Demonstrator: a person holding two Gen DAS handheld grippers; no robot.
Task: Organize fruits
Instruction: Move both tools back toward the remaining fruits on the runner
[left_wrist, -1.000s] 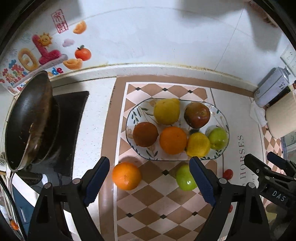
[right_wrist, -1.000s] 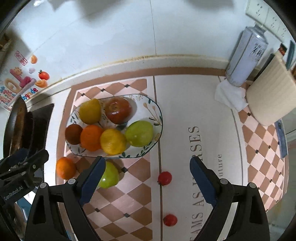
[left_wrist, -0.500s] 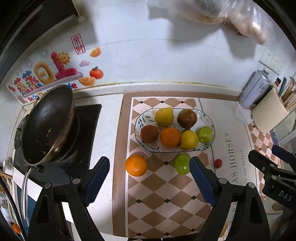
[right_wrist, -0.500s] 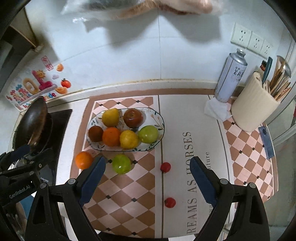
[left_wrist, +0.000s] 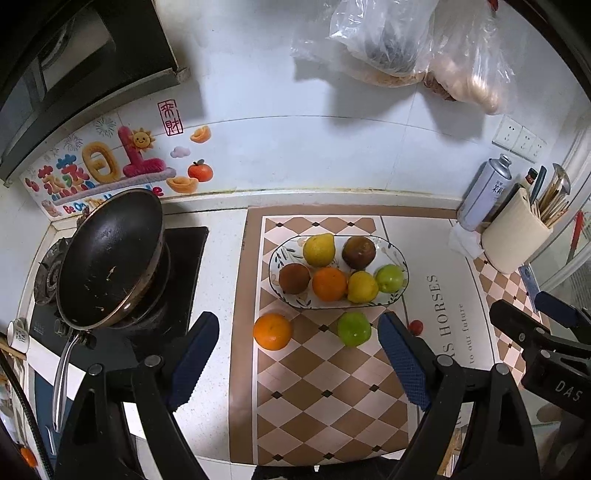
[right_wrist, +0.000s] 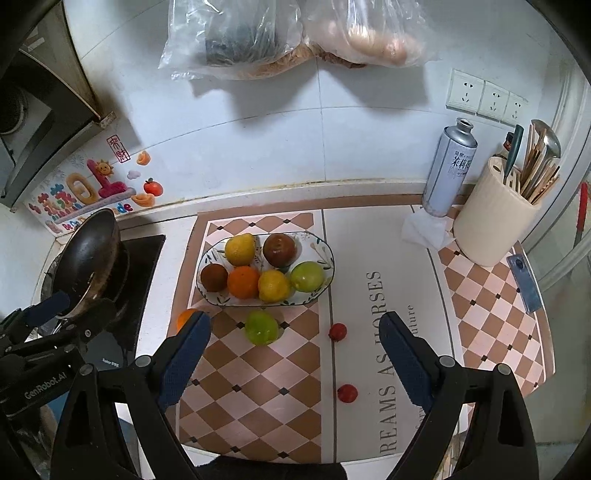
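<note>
- left gripper (left_wrist: 298, 360): jaws spread wide, nothing between them, hanging above the front part of the counter mat (left_wrist: 321, 417).
- right gripper (right_wrist: 295, 360): same, jaws apart and empty, above the mat's front edge, beside the left one.
- Nearest loose fruit: orange (left_wrist: 272, 331) and green apple (left_wrist: 354, 328) on the mat, just in front of the plate's front rim; they sit apart from each other.
- Two small red fruits, likely cherry tomatoes: one (right_wrist: 337, 331) to the right of the apple, other (right_wrist: 347, 393) closer to the mat's front edge, both on the plain lettered strip.
- plate (left_wrist: 403, 266): oval, toward the back of the mat, holds six fruits in two rows; free room only at its right end and back edge, tight.
- Judgement: loose fruit not yet collected; next step likely grabbing the orange with the left and the apple with the right.
- Doing it well: come down straight over the fruit, centre it between the pads, close gently since round fruit rolls; set it into the gap, not on top of the others.
- Small red ones: pinch low, they slip easily.
- frying pan (left_wrist: 110, 258) on the stove by the counter's left edge, keep the left gripper off it.
</note>
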